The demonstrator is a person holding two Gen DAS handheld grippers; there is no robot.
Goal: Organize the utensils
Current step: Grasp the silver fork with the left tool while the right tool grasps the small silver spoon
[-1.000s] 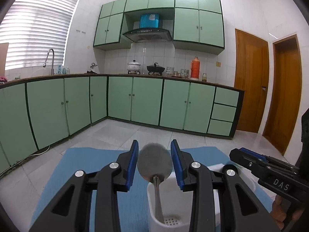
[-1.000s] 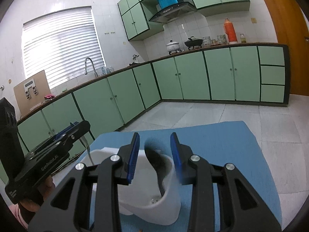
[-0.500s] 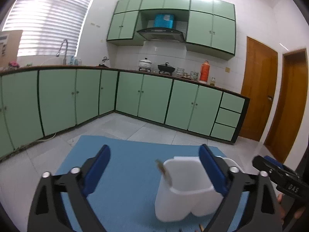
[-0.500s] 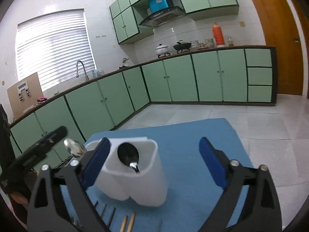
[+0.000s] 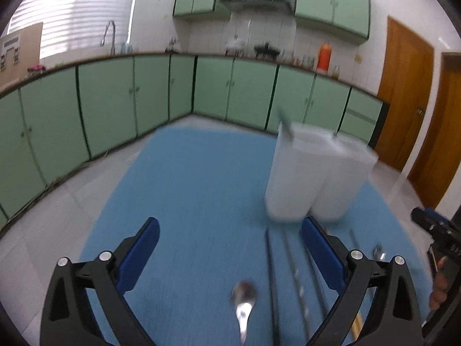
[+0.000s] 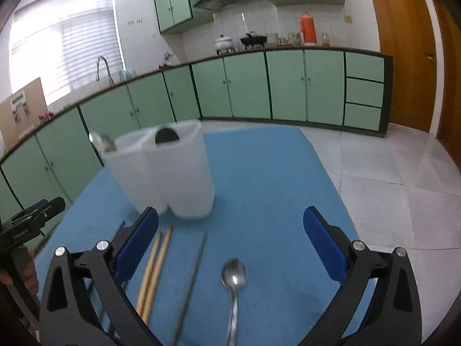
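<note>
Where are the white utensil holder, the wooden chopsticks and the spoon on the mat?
white utensil holder (image 6: 184,173), right wrist view, front wall.
wooden chopsticks (image 6: 154,268), right wrist view, mid-shaft.
spoon (image 6: 234,274), right wrist view, bowl.

I count one white holder (image 6: 173,173) with two spoons (image 6: 100,141) standing in it. On the mat: one spoon (image 6: 234,276), two wooden chopsticks (image 6: 154,268), one metal rod (image 6: 191,276).

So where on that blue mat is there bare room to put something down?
The mat is bare to the right of the white holder and beyond the lone spoon, out to its far edge. In the left view, the stretch left of the holder is bare too. In front of the holder, chopsticks and spoons crowd it.
</note>
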